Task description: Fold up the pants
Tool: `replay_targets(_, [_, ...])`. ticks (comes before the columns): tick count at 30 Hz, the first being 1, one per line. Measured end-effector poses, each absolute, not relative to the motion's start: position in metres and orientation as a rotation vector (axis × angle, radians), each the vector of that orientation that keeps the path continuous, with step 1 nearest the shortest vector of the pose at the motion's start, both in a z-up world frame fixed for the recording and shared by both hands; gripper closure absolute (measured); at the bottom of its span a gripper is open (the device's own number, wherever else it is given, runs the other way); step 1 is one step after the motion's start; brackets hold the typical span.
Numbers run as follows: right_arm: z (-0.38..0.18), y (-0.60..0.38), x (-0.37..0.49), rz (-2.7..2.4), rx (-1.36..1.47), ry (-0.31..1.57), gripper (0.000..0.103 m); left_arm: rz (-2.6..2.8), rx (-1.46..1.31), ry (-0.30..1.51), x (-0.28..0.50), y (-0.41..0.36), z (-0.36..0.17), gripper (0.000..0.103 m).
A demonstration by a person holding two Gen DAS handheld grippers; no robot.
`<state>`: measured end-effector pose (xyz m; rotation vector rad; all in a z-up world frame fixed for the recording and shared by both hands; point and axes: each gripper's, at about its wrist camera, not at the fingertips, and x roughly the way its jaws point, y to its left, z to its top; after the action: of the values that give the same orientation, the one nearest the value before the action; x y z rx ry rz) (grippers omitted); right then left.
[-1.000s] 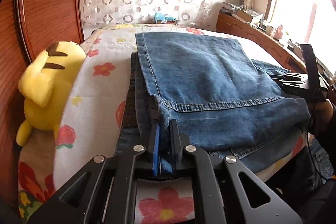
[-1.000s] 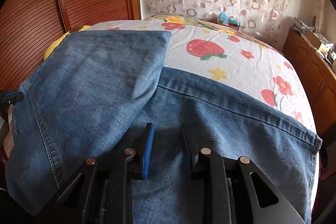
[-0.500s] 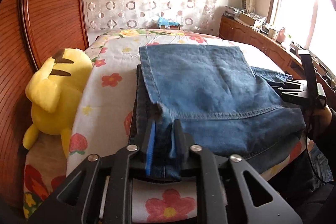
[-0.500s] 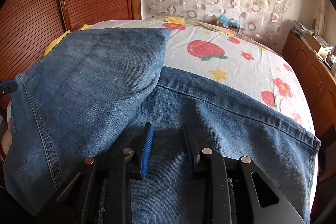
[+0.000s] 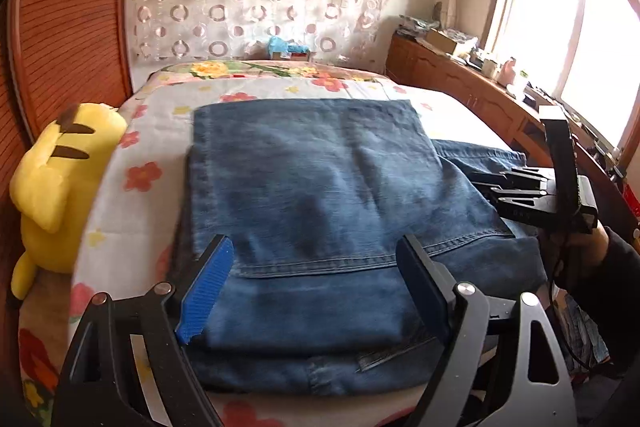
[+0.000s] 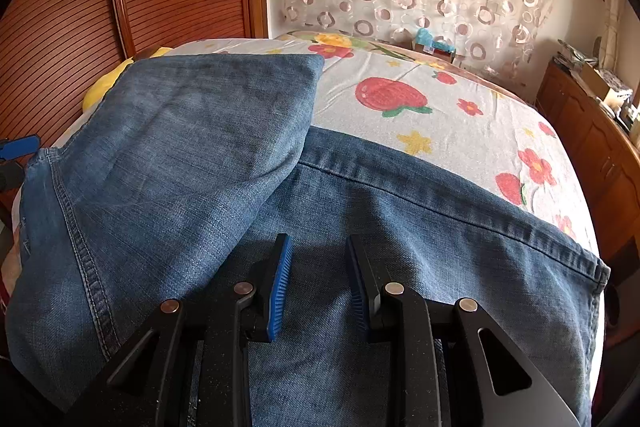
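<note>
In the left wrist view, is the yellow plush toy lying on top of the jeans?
No. The yellow plush toy sits at the left edge of the bed, apart from the jeans, with flowered sheet between them.

The pants (image 5: 320,187) are blue denim jeans with a faded wash and pale topstitched seams. They lie on the flower-printed bed sheet, partly folded. One panel is folded over on top of the lower layers; its far edge is straight and square, and its stitched hem runs across the near side. Darker denim layers protrude beneath it at the near edge. In the right wrist view, the folded panel (image 6: 168,155) overlaps a wider flat section extending rightward to a hemmed corner.
</note>
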<state>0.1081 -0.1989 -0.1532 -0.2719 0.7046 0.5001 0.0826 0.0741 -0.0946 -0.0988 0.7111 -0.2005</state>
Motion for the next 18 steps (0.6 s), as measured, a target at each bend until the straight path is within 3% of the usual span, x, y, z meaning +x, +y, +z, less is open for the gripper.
replay_targets(18, [-0.122,-0.252,0.072,0.457,-0.175,0.690,0.075,-0.269,-0.016,0.699,0.089,0.015,-0.082,0.019])
